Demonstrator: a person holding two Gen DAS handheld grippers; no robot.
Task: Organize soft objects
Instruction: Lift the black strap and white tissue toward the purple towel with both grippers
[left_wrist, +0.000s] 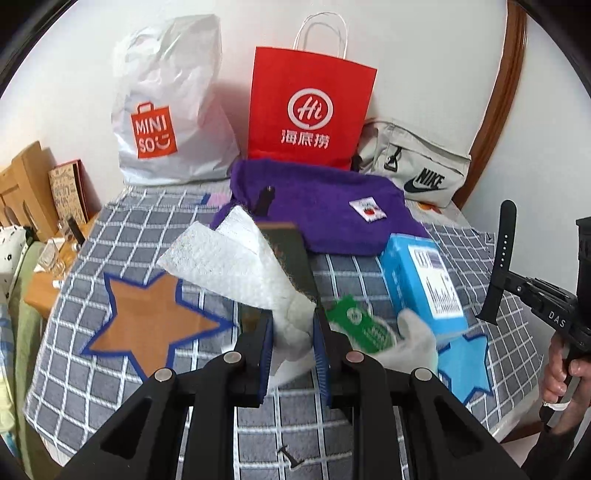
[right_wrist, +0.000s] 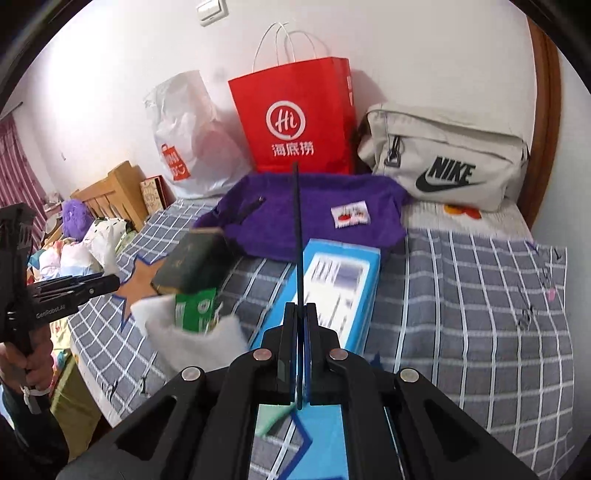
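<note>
My left gripper (left_wrist: 293, 328) pinches a white tissue (left_wrist: 236, 266) between its blue pads; the sheet fans up and to the left above the checked blanket (left_wrist: 147, 369), its lower end bunched in the jaws. In the right view I cannot see that tissue, only the left gripper's body (right_wrist: 55, 295) at the left edge.

My right gripper (right_wrist: 300, 332) has its jaws pressed together on a black strap (right_wrist: 297, 229), which stands up thin and nearly straight from between them. From the left view the strap (left_wrist: 502, 258) shows a row of holes.

On the blanket lies a blue box (left_wrist: 421, 280), and just left of it a green packet (left_wrist: 360, 325) resting on a grey-white cloth (left_wrist: 410, 343). A dark book (right_wrist: 192, 258) is near the packet, blurred. Behind these lies a purple pouch (left_wrist: 325, 214) with a small white label.

Against the wall stand a white bag (left_wrist: 166, 107), a red bag (left_wrist: 310, 107) and a beige bag (left_wrist: 417, 162), the pouch touching the red one's foot.
</note>
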